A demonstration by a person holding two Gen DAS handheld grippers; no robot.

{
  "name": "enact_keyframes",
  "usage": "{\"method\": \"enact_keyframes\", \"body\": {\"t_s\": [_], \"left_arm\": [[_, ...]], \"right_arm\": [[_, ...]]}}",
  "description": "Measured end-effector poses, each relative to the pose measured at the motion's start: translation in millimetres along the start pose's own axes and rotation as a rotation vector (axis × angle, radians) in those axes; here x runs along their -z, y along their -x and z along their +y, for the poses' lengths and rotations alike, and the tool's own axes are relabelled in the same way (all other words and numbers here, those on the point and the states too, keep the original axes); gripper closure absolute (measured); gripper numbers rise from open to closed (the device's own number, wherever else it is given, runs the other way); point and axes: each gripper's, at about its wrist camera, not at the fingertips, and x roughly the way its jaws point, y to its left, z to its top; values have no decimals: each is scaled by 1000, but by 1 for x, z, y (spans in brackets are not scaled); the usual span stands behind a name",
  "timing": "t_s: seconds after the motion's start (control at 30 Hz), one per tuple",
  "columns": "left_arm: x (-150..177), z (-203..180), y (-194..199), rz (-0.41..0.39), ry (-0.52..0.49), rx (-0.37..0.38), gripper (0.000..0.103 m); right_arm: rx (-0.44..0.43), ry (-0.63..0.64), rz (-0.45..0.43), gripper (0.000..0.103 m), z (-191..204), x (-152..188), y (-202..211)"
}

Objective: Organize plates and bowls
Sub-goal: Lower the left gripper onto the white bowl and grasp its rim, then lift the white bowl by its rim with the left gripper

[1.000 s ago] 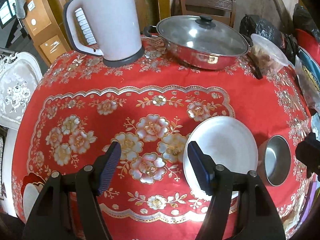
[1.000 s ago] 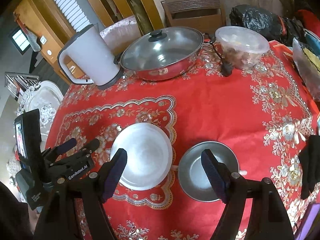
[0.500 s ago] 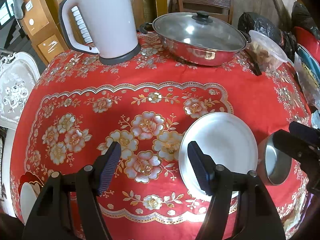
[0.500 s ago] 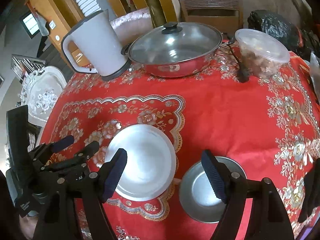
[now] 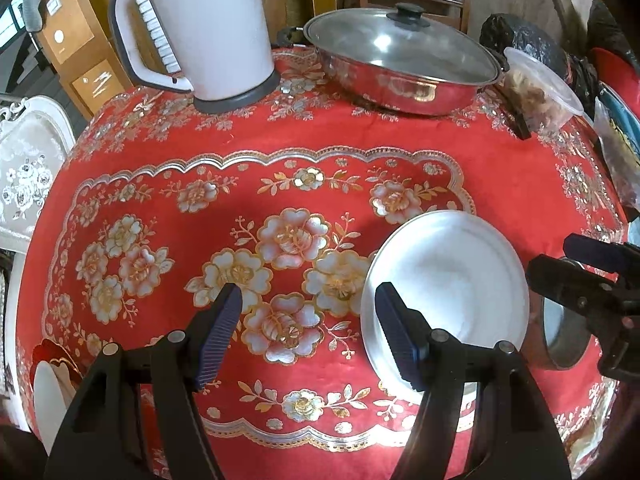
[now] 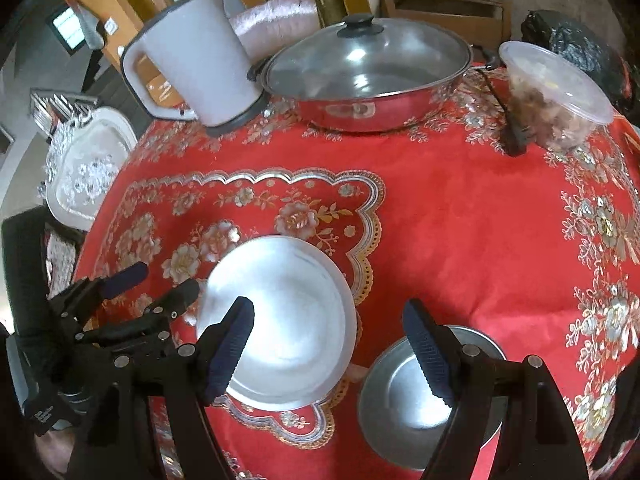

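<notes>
Left gripper fingers spread wide, nothing held, above round white plate. Right gripper fingers wide, empty, over shiny round steel bowl beside plate on red floral tabletop.

No readable text anywhere; only a small white mark on the left gripper body, too blurred to make out.

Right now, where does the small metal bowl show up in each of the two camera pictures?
Left wrist view: the metal bowl sits at the far right edge, partly hidden behind the right gripper.
Right wrist view: it lies at the lower right, under that gripper's right-hand finger.
Shared landmark: the white plate lies just left of the bowl in both.
</notes>
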Motion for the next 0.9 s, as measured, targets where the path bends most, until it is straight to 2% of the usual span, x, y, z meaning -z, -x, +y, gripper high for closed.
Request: {"method": "enact_keyframes", "body": {"t_s": [0.3,0.6,0.7,0.83,0.9], "left_arm": [[1,-8,-10,18,-5,12,34],[6,-13,-26,70,2,32,34],[8,-15,-29,87,4,42,34],[11,-17,-33,102,4,53,34],[11,-17,-35,111,6,58,34]], "right_arm": [[17,13,41,25,-1,-4,-15],[40,55,83,25,1,-8,-33],[21,50,113,26,1,-8,-42],[0,41,139,37,1,-8,-51],[0,40,150,47,0,-8,-56]]}}
